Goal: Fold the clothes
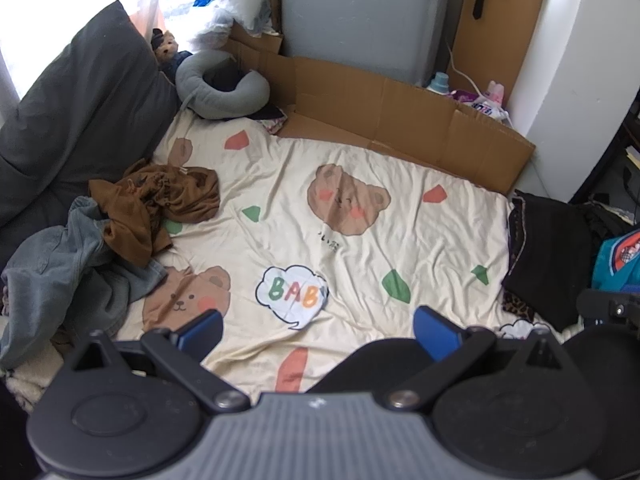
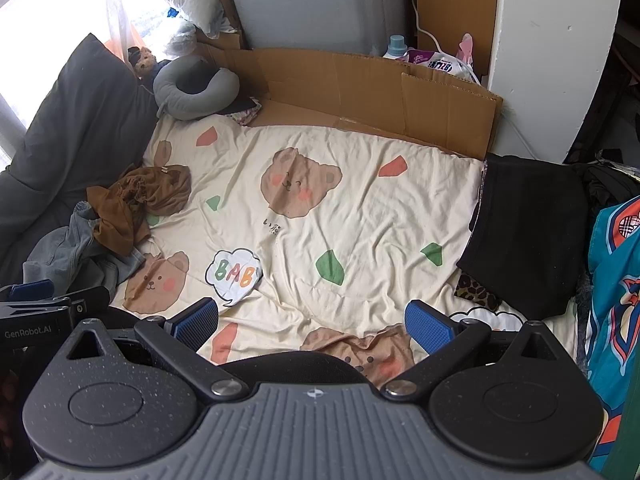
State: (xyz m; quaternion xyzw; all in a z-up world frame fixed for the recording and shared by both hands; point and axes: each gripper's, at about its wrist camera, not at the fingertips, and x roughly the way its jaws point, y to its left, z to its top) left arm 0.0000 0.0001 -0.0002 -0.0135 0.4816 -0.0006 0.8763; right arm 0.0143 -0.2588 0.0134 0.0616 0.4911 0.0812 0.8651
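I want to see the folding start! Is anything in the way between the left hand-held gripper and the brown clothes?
Nothing visible blocks it. The left hand-held gripper is open above bare bear-print sheet. The crumpled brown garment lies ahead to its left, partly on the blue-grey denim.

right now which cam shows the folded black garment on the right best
The right wrist view: the black garment lies whole and large, with a leopard-print piece under its near edge. In the left wrist view, the black garment sits squeezed at the frame's right edge, its near corner cut off by the gripper body.
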